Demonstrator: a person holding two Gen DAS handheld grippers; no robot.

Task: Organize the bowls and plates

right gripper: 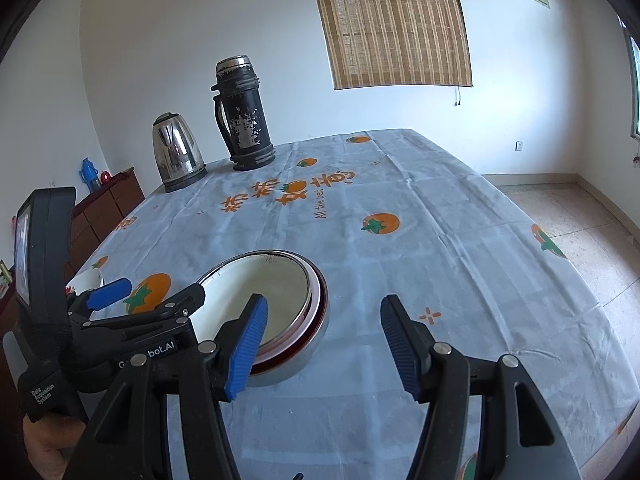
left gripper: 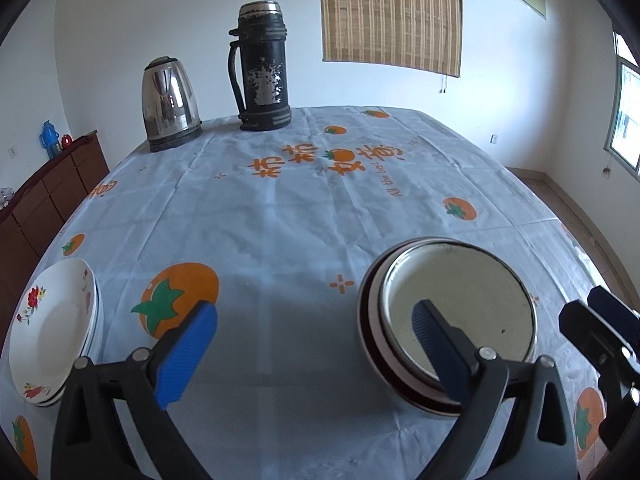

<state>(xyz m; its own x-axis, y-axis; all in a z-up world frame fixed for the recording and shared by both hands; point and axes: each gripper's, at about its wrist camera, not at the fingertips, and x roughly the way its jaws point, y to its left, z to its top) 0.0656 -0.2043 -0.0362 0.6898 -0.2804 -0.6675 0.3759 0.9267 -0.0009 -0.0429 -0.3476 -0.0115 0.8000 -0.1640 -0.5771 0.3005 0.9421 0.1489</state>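
Both claws stand open and empty: the bowl stack (right gripper: 276, 312) lies just left of the right claw (right gripper: 320, 344), apparently nearer than the left claw (left gripper: 312, 352).

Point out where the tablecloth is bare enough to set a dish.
Bare: the middle of the printed tablecloth, between steel kettle, black flask and nested metal bowls. Crowded: the near edge, with floral white plates and bowls.
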